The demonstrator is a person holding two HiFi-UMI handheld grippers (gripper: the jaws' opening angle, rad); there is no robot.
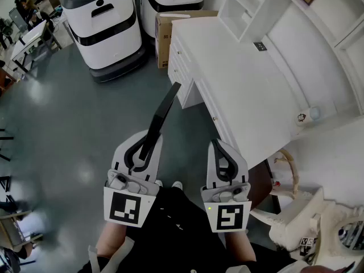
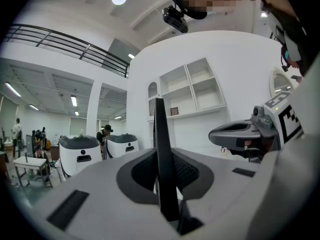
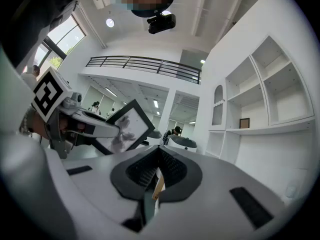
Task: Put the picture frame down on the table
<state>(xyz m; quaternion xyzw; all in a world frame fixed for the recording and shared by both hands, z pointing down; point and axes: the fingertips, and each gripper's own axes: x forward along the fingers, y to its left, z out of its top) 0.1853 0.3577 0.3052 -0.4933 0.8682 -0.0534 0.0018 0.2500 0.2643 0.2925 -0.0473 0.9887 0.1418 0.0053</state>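
— Left gripper view first: what is gripped there?
— The picture frame (image 2: 162, 159) is seen edge-on, standing upright between the jaws of the left gripper (image 1: 147, 144). The jaws are clenched against both of its faces.
— And the other claw?
— The right gripper (image 3: 157, 170) is pressed all but together. Only a slit shows, and in it a thin tan sliver is seen that cannot be identified. Nothing of the task is held by it.
— Which step is judged to be in hand?
— The carry. The frame is held over the floor (image 1: 74, 118), near the person's legs (image 1: 170, 232), and well apart from the white table (image 1: 239, 84) ahead and to the right.
— What is called for next?
— The frame should be brought over the bare tabletop, tilted flat and lowered until contact is made. Only then should it be released.
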